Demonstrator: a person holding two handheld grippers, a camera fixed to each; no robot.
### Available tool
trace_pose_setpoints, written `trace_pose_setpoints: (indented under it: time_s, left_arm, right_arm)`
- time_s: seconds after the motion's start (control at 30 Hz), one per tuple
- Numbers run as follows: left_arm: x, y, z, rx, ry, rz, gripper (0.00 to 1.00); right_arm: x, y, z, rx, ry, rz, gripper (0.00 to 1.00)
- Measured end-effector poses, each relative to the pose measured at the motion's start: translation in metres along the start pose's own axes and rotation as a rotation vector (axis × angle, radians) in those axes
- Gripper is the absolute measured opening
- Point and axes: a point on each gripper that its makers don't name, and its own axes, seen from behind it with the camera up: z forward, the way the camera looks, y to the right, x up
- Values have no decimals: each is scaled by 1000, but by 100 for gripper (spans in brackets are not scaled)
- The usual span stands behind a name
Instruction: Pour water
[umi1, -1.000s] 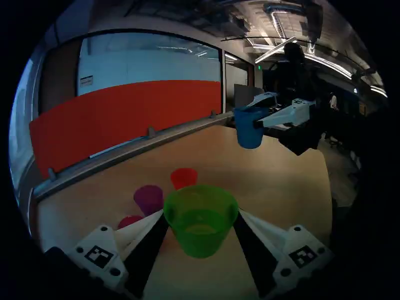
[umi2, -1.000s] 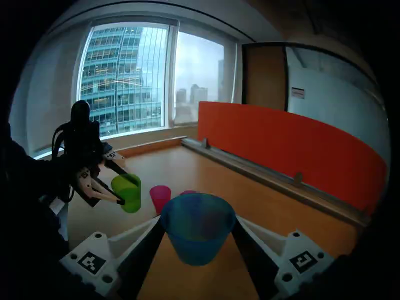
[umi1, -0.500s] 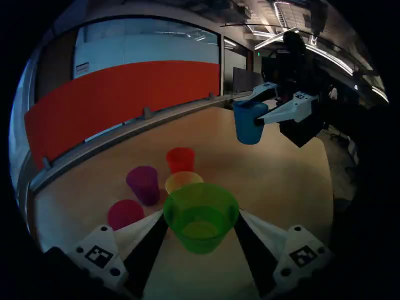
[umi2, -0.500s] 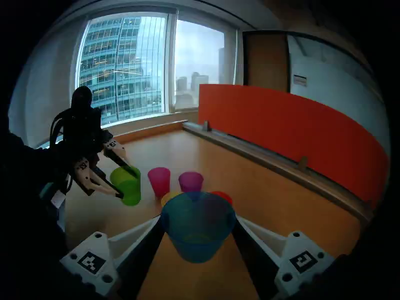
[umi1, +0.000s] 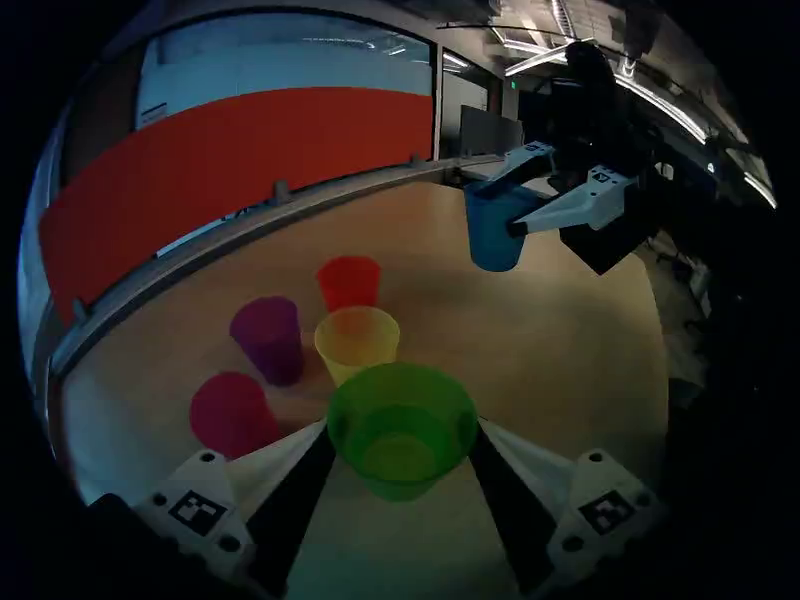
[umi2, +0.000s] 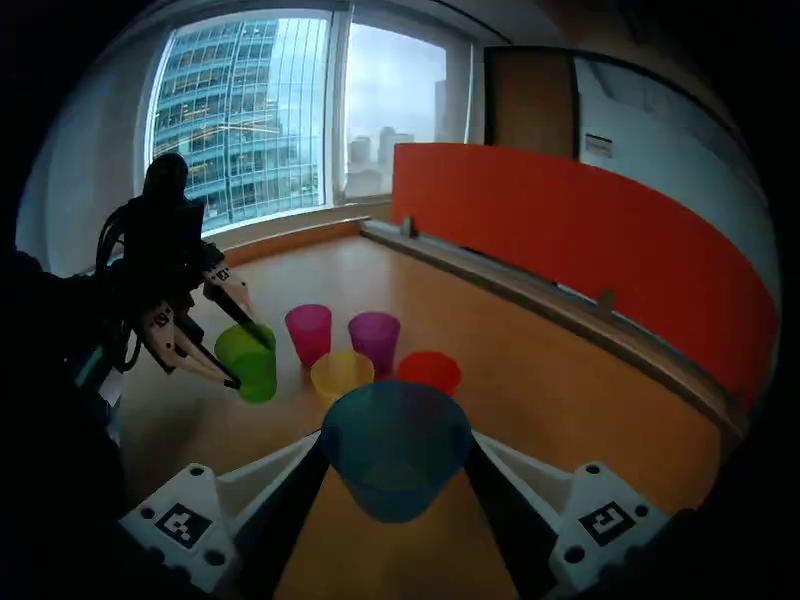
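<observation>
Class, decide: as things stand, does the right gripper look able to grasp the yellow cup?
Probably not: the right gripper is shut on the blue cup, leaving no free grip, though the way to the yellow cup looks open.

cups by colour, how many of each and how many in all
green cup: 1
blue cup: 1
yellow cup: 1
red cup: 1
purple cup: 1
pink cup: 1
total: 6
</observation>
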Motion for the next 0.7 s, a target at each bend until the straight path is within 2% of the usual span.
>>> trace_pose_setpoints:
  time_s: [0.37,0.7]
  left_arm:
    - [-18,-1,15,-27,-86,2,88]
    - [-25,-4,22,-36,-103,-18,88]
  right_arm:
    - [-20,-1,8,3,-42,4,93]
    - [-27,-1,12,6,-54,7,93]
